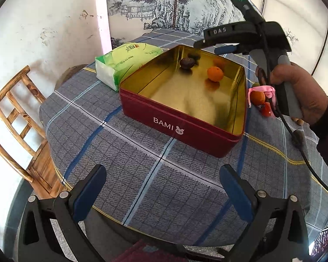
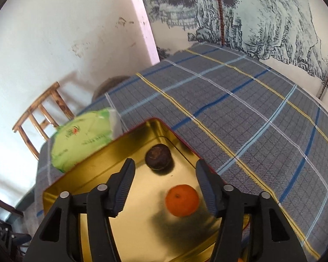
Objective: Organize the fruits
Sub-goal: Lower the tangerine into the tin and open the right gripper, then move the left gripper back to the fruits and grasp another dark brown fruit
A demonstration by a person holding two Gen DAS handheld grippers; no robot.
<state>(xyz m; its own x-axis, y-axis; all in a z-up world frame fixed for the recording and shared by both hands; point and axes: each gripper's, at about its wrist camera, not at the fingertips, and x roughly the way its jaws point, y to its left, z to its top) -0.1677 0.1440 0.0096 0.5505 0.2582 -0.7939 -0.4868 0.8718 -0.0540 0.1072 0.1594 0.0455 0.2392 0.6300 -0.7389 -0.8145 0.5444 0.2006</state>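
A red tin (image 1: 185,128) with a gold inside stands on the checked tablecloth. In it lie an orange (image 1: 215,73) and a dark brown round fruit (image 1: 187,62). My right gripper (image 1: 210,47) hangs over the tin's far right corner, held by a hand (image 1: 301,91). In the right wrist view this gripper (image 2: 165,162) is open above the tin (image 2: 94,170); the orange (image 2: 182,200) rests on the floor below, free of the pads, and the dark fruit (image 2: 157,156) lies beyond. My left gripper (image 1: 164,185) is open and empty over the cloth in front of the tin.
More fruit, an orange one (image 1: 257,97) and a red one (image 1: 266,109), lies with a pink ribbon to the right of the tin. A green tissue pack (image 1: 120,63) lies against the tin's far left side. A wooden chair (image 1: 17,118) stands left of the table.
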